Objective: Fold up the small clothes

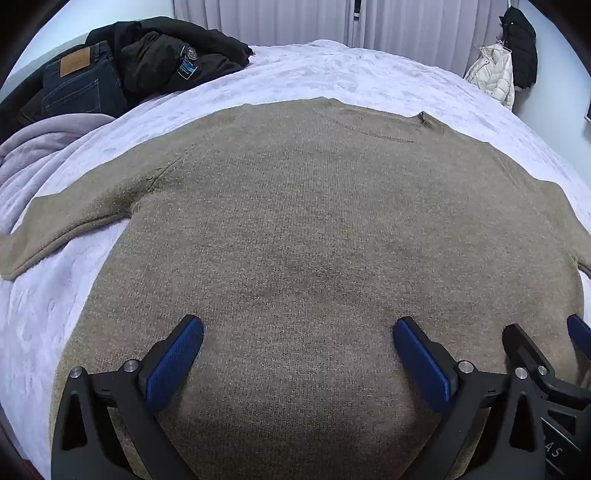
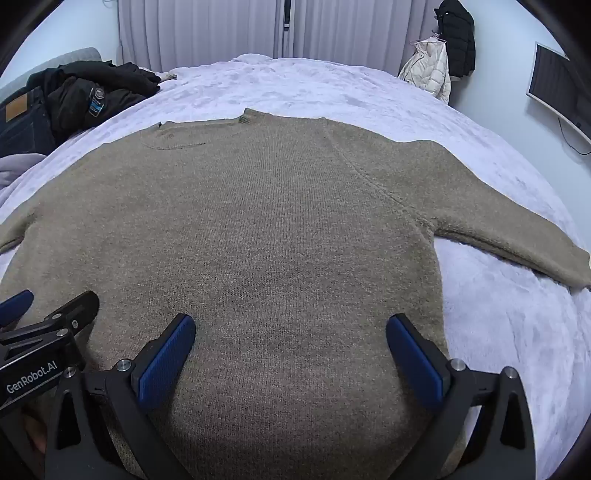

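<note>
A tan knit sweater (image 1: 314, 229) (image 2: 266, 221) lies flat on the bed, collar at the far side, both sleeves spread outward. My left gripper (image 1: 297, 330) hangs open above the sweater's lower left part, nothing between its blue pads. Beside it, my right gripper (image 2: 290, 328) is also open above the lower right part, empty. Each gripper shows in the other's view: the right gripper (image 1: 546, 336) at the edge of the left wrist view, the left gripper (image 2: 55, 299) at the edge of the right wrist view. The hem is hidden under the grippers.
A fluffy lilac bedspread (image 1: 332, 70) (image 2: 498, 332) covers the bed. Dark jeans (image 1: 79, 83) and a black jacket (image 1: 173, 55) (image 2: 92, 92) are piled at the far left corner. Jackets (image 2: 439, 62) hang on the far right wall, near a monitor (image 2: 557, 92). Curtains (image 2: 207, 33) stand behind.
</note>
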Motion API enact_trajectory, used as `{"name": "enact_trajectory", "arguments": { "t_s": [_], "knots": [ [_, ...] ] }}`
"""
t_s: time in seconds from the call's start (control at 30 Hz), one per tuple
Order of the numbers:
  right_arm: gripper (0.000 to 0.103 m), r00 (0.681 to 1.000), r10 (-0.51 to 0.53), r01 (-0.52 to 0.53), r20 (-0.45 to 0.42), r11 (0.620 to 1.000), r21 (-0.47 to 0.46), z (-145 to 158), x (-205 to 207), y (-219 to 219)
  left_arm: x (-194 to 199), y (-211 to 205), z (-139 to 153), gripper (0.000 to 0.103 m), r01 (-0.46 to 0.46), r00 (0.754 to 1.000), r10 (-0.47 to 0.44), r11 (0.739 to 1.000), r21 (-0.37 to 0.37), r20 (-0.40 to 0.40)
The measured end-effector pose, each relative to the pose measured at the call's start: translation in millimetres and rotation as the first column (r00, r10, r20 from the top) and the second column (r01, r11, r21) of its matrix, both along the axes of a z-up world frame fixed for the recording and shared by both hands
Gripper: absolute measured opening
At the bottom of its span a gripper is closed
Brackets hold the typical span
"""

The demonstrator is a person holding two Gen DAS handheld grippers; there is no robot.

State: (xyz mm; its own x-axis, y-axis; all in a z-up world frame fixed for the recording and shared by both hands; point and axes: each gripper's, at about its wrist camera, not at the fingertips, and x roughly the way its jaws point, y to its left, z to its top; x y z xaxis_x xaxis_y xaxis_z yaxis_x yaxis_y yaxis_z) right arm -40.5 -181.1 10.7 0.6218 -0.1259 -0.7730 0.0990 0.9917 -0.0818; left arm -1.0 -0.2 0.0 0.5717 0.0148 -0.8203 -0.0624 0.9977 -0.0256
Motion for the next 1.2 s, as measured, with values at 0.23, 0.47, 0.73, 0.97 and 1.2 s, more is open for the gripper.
{"name": "enact_trajectory", "arguments": {
  "t_s": [0.23, 0.47, 0.73, 0.97, 1.2],
  "knots": [
    [0.103, 1.000, 0.005, -0.005, -0.016, 1.000, 0.022, 2, -3, -4, 6, -2, 4, 0.103, -0.001, 1.000, 0.001, 1.000, 0.016, -0.024],
    [0.103, 1.000, 0.003, -0.003, -0.019, 0.999, 0.033, 1, 2, -16, -4, -4, 1, 0.103, 0.000, 1.000, 0.000, 1.000, 0.023, 0.002],
    [0.103, 1.000, 0.003, -0.002, -0.020, 1.000, 0.014, 1, 1, -3, -3, -3, 0, 0.103, 0.002, 1.000, -0.002, 1.000, 0.026, 0.003],
    [0.103, 1.000, 0.003, -0.003, -0.021, 1.000, 0.014, 1, 1, -3, -2, -2, 0, 0.103, 0.003, 1.000, -0.003, 1.000, 0.026, 0.003],
    [0.103, 1.000, 0.004, -0.003, -0.021, 1.000, 0.015, 1, 1, -3, -2, -2, -1, 0.103, 0.003, 1.000, -0.003, 1.000, 0.026, 0.004]
  ]
}}
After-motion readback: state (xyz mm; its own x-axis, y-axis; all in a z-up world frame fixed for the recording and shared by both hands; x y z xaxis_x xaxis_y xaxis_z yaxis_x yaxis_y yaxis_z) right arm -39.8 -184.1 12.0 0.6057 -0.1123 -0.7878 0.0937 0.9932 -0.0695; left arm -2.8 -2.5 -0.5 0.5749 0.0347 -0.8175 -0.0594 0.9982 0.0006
